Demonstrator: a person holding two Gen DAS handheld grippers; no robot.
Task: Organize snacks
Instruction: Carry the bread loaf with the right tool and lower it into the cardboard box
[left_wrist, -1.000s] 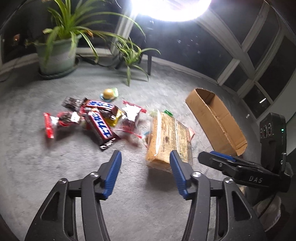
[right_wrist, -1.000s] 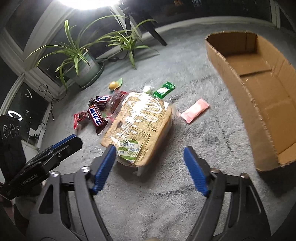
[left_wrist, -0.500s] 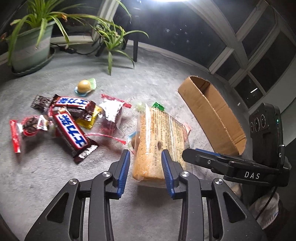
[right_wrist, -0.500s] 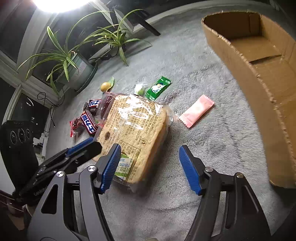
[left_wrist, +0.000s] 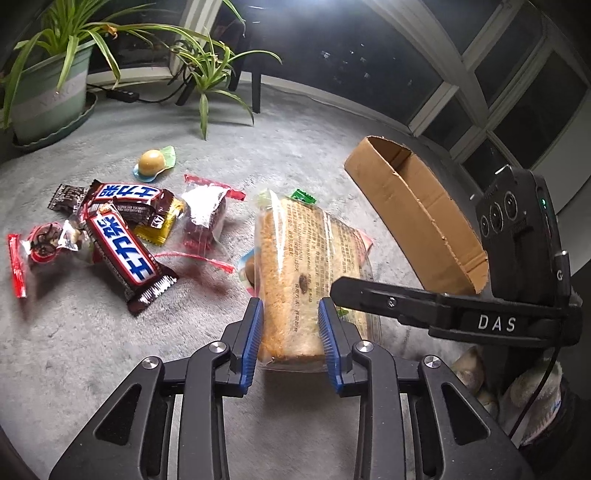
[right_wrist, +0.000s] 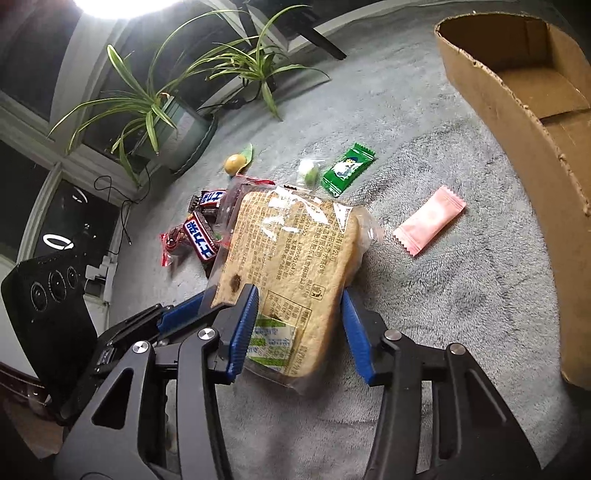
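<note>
Harsh overhead glare, fisheye-warped edges

Each wrist camera looks steeply down along its own fingers, close over the carpet (left_wrist: 92, 350). Both views share the bread (left_wrist: 295, 280), the box (left_wrist: 410, 214) and the plants (right_wrist: 147, 107).

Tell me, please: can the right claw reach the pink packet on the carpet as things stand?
Probably not yet. The right claw is closed on the bagged bread, as is the left claw. The carpet around the pink packet lies free.
</note>
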